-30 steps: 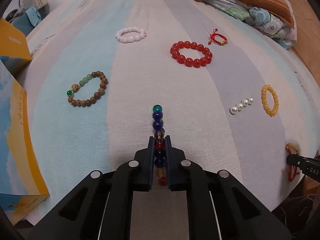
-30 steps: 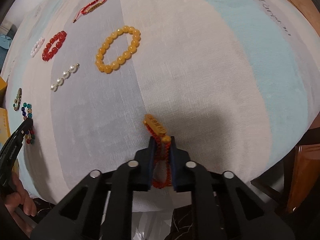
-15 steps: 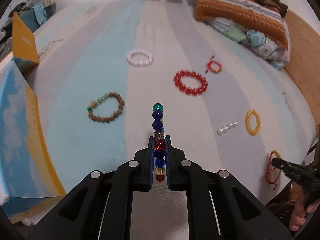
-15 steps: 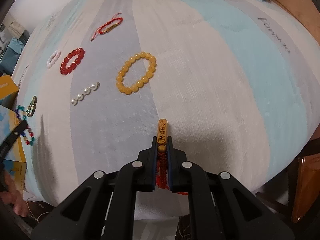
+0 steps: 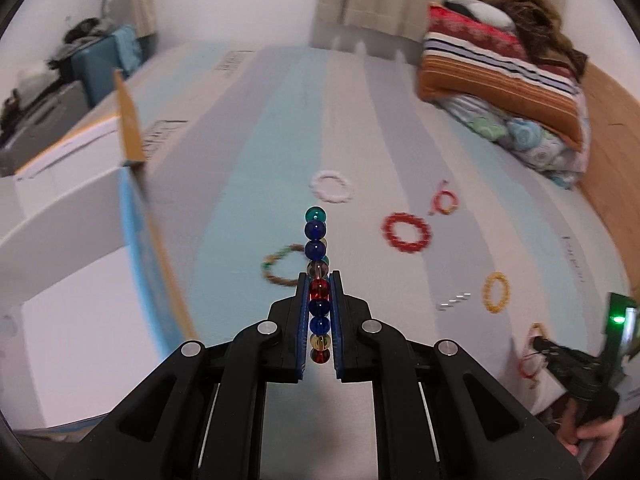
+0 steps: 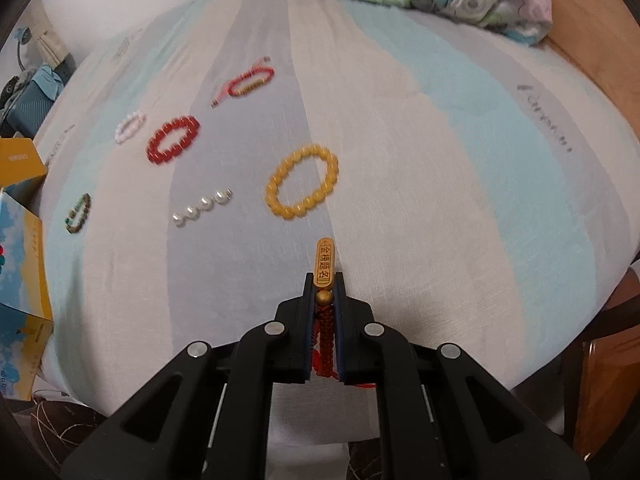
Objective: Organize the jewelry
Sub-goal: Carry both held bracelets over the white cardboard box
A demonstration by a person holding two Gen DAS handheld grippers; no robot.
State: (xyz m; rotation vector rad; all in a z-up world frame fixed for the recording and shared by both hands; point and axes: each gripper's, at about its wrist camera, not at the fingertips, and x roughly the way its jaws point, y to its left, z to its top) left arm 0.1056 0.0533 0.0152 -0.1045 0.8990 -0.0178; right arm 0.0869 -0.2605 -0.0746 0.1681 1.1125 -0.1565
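Note:
My left gripper (image 5: 319, 280) is shut on a multicoloured glass bead bracelet (image 5: 316, 236), held up above the striped bed beside an open white box (image 5: 80, 248). My right gripper (image 6: 325, 280) is shut on a red cord bracelet with a gold plate (image 6: 324, 264), lifted near the bed's front edge; it also shows in the left wrist view (image 5: 534, 346). On the bed lie a yellow bead bracelet (image 6: 303, 186), a pearl strand (image 6: 202, 207), a red bead bracelet (image 6: 173, 144), a white bead bracelet (image 6: 129, 126), a red string bracelet (image 6: 247, 82) and a brown-green bead bracelet (image 6: 78, 213).
The box has blue and orange sides (image 5: 158, 248) and stands at the bed's left edge. Folded blankets and pillows (image 5: 500, 80) are stacked at the far right. A wooden bed frame (image 6: 592, 40) runs along the right. A blue case (image 5: 108, 60) stands beyond the bed.
Both grippers have risen away from the bed with their bracelets. The left one has swung up and toward the open box, which now fills the left of its view.

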